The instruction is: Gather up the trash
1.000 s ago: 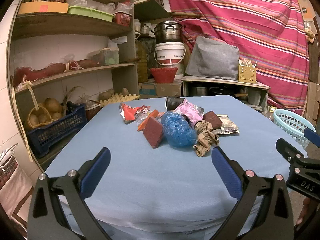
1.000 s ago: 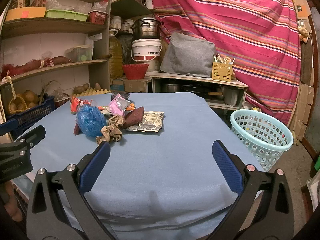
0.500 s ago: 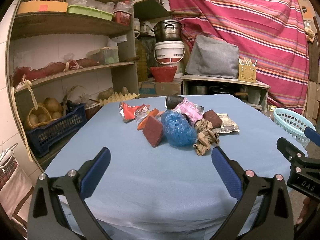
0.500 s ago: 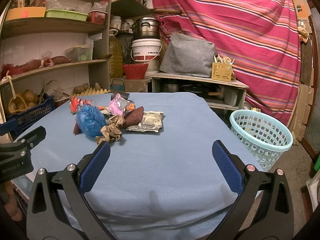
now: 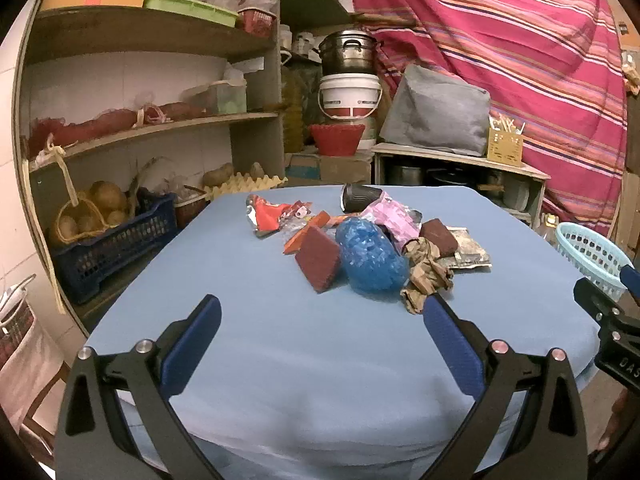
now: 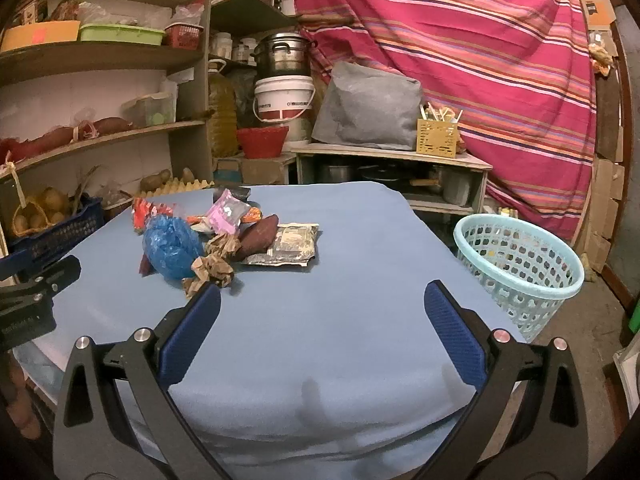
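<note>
Left gripper point(image 5: 320, 328): we hold it wide open, empty, low in frame.
Right gripper point(image 6: 322, 316): ours too, spread wide, empty.
Trash pile point(image 5: 372, 248): frame centre on the blue tabletop point(image 5: 304, 352).
Basket point(image 6: 520, 264): right of frame, beside the tabletop.

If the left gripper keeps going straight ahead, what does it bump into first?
Probably the blue plastic bag at the near edge of the trash pile. The left gripper is open with only bare tablecloth before it, though depth is hard to judge.

I am viewing wooden wall shelves point(image 5: 152, 128) standing left, a striped magenta cloth point(image 6: 480, 60) hanging behind, and a low wooden cabinet point(image 6: 392, 156) sitting between them.
</note>
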`<state>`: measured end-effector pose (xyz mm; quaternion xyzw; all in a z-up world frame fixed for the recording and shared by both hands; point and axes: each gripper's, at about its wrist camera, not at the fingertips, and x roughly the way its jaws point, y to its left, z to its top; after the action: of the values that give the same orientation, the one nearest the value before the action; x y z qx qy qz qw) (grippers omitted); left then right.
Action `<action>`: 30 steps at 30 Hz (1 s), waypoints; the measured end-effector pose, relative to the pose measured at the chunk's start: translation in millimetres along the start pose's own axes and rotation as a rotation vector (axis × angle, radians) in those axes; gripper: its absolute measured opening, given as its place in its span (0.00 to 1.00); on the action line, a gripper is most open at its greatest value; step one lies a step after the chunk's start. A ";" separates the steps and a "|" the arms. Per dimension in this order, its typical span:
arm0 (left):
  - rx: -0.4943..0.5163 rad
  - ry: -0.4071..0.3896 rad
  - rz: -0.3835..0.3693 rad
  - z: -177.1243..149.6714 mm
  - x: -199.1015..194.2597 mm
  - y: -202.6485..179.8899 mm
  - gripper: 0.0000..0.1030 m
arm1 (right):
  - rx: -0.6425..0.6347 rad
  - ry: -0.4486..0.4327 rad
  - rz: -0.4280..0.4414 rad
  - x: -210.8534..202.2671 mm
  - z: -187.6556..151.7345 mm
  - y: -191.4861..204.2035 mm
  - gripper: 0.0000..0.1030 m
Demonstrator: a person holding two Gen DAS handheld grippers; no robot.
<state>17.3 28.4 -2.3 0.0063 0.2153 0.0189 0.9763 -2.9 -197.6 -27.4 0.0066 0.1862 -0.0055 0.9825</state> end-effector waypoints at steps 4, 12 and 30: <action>-0.013 0.004 0.001 9.9 2.8 2.7 0.96 | -0.011 0.014 -0.004 4.7 8.5 -0.6 0.96; -0.031 -0.021 0.009 46.2 17.0 10.2 0.96 | 0.014 0.033 0.019 22.8 41.6 -9.3 0.96; -0.055 -0.016 0.015 105.8 93.9 24.2 0.96 | -0.042 0.055 0.019 107.8 107.5 3.7 0.96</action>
<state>146.1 55.8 54.7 -0.0188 0.2068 0.0319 0.9777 136.9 -196.4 33.2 -0.0121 0.2133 0.0080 0.9769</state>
